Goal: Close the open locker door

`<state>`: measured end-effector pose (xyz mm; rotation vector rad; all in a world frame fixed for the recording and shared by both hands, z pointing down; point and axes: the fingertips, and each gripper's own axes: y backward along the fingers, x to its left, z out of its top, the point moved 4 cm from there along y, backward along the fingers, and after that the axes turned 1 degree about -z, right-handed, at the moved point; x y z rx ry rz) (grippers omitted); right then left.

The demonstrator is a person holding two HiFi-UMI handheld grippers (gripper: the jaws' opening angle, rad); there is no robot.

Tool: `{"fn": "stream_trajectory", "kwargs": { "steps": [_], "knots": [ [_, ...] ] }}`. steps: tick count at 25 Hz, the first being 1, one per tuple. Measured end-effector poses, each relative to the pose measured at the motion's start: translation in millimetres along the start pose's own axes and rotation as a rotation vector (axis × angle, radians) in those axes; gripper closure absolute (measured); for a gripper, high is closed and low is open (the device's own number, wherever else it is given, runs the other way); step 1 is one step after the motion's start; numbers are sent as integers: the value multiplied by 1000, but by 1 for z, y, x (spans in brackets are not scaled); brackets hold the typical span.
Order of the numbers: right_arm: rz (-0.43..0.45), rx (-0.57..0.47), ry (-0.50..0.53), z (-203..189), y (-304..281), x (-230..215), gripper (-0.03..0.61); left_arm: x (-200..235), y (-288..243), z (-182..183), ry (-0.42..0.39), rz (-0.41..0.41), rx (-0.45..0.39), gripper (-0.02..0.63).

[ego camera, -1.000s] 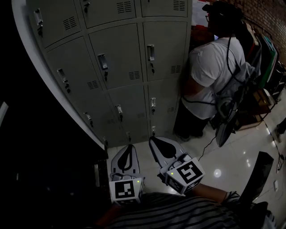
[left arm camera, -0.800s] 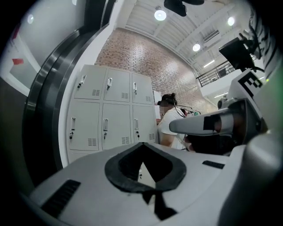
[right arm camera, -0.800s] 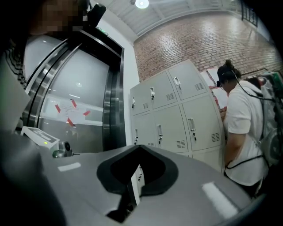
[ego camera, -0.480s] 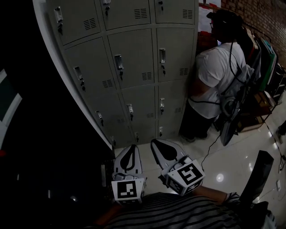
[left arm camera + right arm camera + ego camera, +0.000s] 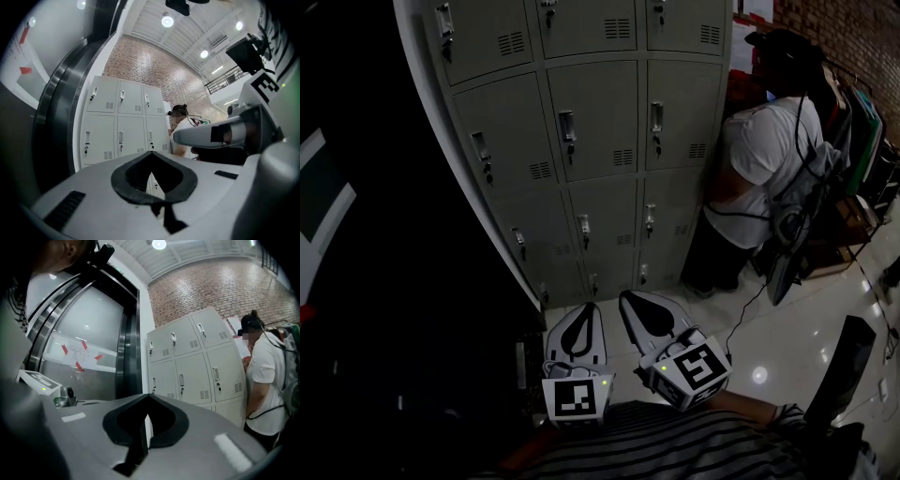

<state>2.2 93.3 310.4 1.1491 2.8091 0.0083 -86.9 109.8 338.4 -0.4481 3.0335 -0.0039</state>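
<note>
Head camera looks steeply down on nearby lockers [image 5: 598,122]; both gripper views, held low, face those same lockers.

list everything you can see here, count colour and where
lockers: one bank, three columns, grey, centre, visible doors shut
person: one, white shirt, standing at the lockers' right end
brick wall: one, reddish brown, top right
floor: one, pale and glossy, lower right
striped shirt: one, dark with light stripes, bottom edge
left hand-held gripper: one, white and black, bottom centre, jaws shut, empty
right hand-held gripper: one, white and black, beside the left one, jaws shut, empty
</note>
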Motion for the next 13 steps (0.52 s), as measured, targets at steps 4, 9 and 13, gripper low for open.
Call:
{"fn": "stream_trajectory", "kwargs": {
  "steps": [4, 9, 13],
  "knots": [
    [-8, 8, 5, 2, -3, 0, 578, 3, -2, 1, 0, 0, -8, 609],
    [-9, 0, 22, 0, -5, -2, 578, 2, -6, 0, -4, -12, -15, 609],
    [-6, -3, 31, 0, -6, -6, 578, 2, -9, 2, -14, -12, -16, 609]
  ]
}}
